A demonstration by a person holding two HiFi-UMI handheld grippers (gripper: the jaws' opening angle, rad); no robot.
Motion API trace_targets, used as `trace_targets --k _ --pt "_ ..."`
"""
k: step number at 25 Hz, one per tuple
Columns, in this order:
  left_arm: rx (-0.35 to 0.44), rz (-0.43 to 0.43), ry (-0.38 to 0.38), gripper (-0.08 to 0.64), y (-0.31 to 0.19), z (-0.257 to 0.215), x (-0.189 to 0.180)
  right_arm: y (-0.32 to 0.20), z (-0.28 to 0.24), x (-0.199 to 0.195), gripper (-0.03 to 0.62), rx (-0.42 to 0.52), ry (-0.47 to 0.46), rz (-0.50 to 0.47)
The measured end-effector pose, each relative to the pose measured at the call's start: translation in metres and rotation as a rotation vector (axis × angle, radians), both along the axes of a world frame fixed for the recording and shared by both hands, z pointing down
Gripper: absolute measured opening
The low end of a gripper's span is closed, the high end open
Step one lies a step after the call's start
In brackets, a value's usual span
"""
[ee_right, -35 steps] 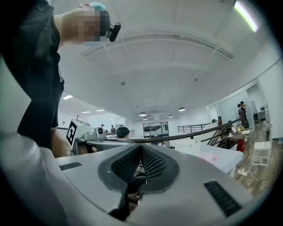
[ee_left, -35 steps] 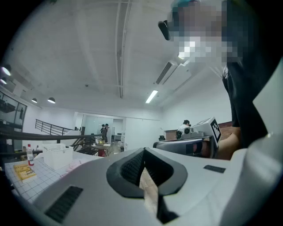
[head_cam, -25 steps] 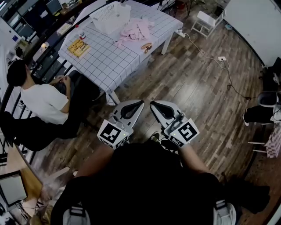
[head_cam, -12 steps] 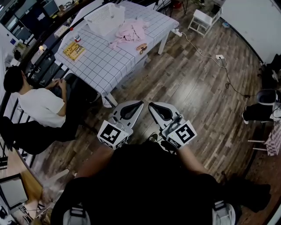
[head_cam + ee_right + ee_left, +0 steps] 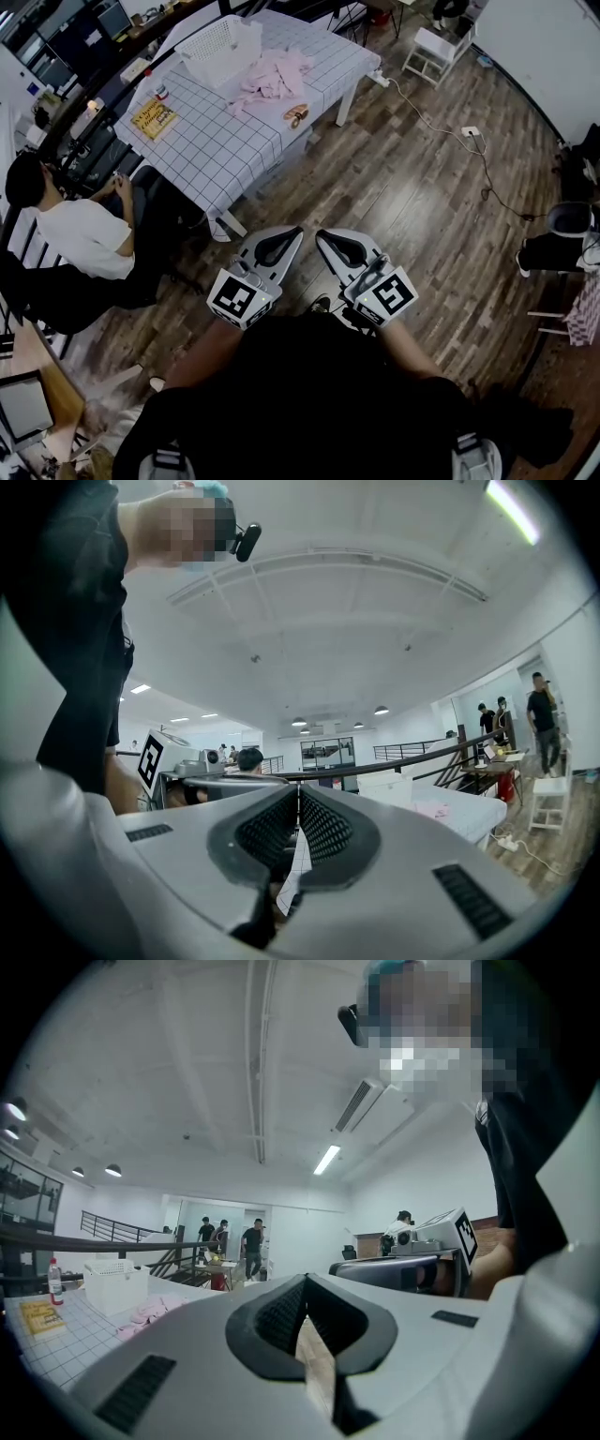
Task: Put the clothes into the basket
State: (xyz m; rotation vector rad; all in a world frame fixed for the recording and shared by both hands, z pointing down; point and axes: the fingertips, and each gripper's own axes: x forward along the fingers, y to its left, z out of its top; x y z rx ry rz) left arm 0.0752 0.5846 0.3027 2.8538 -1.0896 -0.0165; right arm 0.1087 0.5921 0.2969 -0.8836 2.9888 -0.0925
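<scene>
Head view | left gripper [image 5: 296, 231], right gripper [image 5: 320, 234]: fingers clenched, empty | clothes [image 5: 272, 77] beside basket [image 5: 222, 42] | basket interior hard to see

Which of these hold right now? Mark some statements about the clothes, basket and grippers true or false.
1. The pink clothes lie on the table beside the white basket. True.
2. The left gripper holds a garment. False: its jaws are shut on nothing.
3. The right gripper is open. False: its jaws are together, empty.
4. A yellow book lies on the table. True.
5. Both grippers hang over the table. False: they are over the wood floor, short of it.
</scene>
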Motion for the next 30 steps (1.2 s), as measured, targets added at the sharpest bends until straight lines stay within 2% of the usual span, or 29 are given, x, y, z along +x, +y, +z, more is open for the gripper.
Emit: trace_targets --k 10,15,25,30 --pt "-0.002 -0.068 0.001 0.003 -0.034 0.006 0.029 -0.037 0.010 0.025 0.018 -0.024 0.009 -0.072" --pt "-0.011 -0.089 0.002 0.003 -0.067 0.014 0.020 -0.067 0.011 0.023 0.018 -0.019 0.011 -0.066" --pt "0.007 -0.057 0.009 0.003 -0.167 0.011 -0.012 -0.167 0.011 -0.004 0.020 -0.015 0.025 -0.022" --pt "-0.019 -0.028 -0.013 0.003 -0.210 0.018 -0.035 -0.208 0.013 -0.031 0.018 -0.021 0.032 -0.025"
